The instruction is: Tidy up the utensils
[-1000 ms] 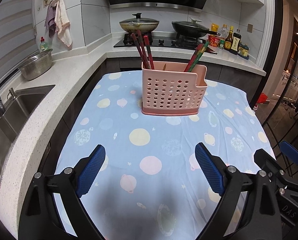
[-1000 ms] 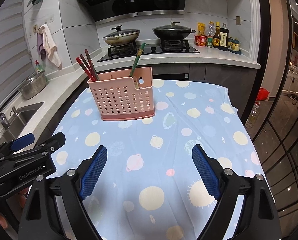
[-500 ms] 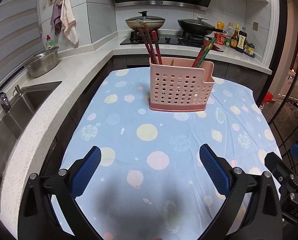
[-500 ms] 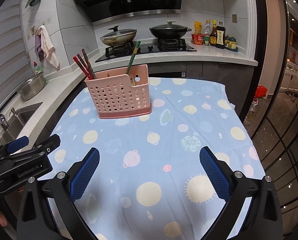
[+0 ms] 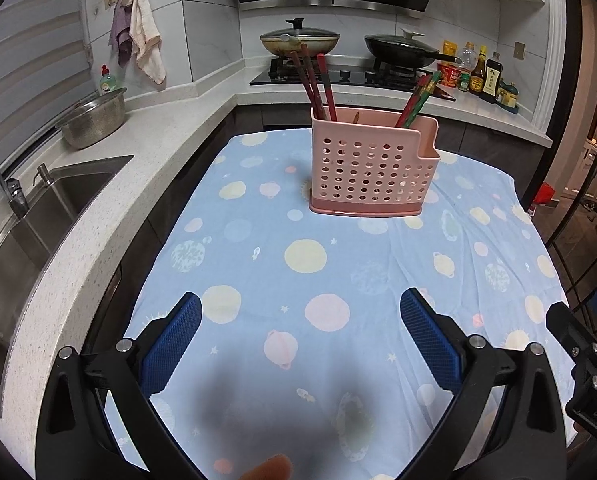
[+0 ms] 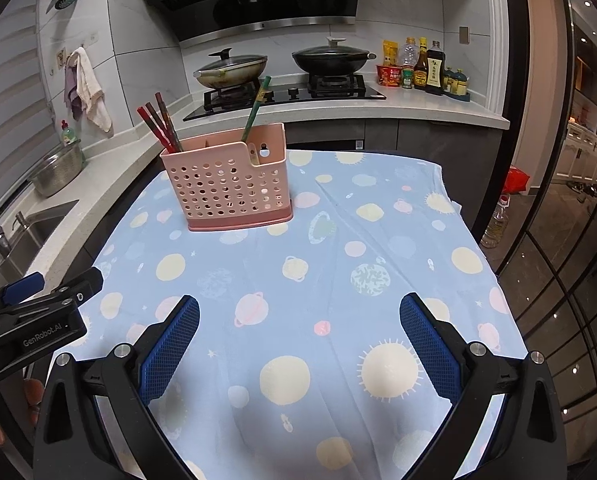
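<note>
A pink perforated utensil holder (image 5: 372, 168) stands on the far half of the table with the blue planet-print cloth (image 5: 298, 256); it also shows in the right wrist view (image 6: 230, 184). Dark red chopsticks (image 5: 318, 84) lean in its left compartment and red-green chopsticks (image 5: 416, 98) in its right one. In the right wrist view the red chopsticks (image 6: 160, 126) and a green one (image 6: 256, 106) stick up. My left gripper (image 5: 300, 340) is open and empty over the near cloth. My right gripper (image 6: 298, 340) is open and empty too, well short of the holder.
A sink (image 5: 30, 216) and a steel bowl (image 5: 94, 120) are on the counter to the left. Two lidded pans (image 6: 234, 68) sit on the stove behind, with sauce bottles (image 6: 430, 68) to the right. The table's right edge (image 6: 494, 280) drops to the floor.
Both grippers have pulled back and risen a little from the holder, which now looks smaller and farther. Both stayed open and empty.
</note>
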The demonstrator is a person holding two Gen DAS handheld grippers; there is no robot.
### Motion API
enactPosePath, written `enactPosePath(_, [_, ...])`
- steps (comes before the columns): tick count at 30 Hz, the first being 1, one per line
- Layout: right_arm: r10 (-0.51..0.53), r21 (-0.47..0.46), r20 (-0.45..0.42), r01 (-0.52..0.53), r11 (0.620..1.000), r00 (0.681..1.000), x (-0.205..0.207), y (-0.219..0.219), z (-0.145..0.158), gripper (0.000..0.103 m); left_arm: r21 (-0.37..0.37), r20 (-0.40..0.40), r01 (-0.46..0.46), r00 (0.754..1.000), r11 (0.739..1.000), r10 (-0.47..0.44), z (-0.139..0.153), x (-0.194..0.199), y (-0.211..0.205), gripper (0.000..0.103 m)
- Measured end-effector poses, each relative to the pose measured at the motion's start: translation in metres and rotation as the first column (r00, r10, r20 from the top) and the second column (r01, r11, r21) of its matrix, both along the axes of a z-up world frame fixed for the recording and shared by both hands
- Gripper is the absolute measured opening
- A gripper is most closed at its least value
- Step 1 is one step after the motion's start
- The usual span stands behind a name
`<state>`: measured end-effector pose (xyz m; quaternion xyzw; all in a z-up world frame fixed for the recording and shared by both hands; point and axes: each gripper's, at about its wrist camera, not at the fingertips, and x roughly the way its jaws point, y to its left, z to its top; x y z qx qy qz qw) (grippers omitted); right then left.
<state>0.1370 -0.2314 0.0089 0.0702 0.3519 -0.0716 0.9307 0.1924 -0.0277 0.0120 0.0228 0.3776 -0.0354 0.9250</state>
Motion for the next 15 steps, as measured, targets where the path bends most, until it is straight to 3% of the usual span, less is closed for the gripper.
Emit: enactPosePath(15, [-0.001,-0.025,-0.025,0.000,1.000,1.000,-0.0015,0.0065,-0.0075,0.097,0.018,-0.017,-0.006,1.000,1.000,0.006,-0.0086,-0.0034,0.0040,0.095])
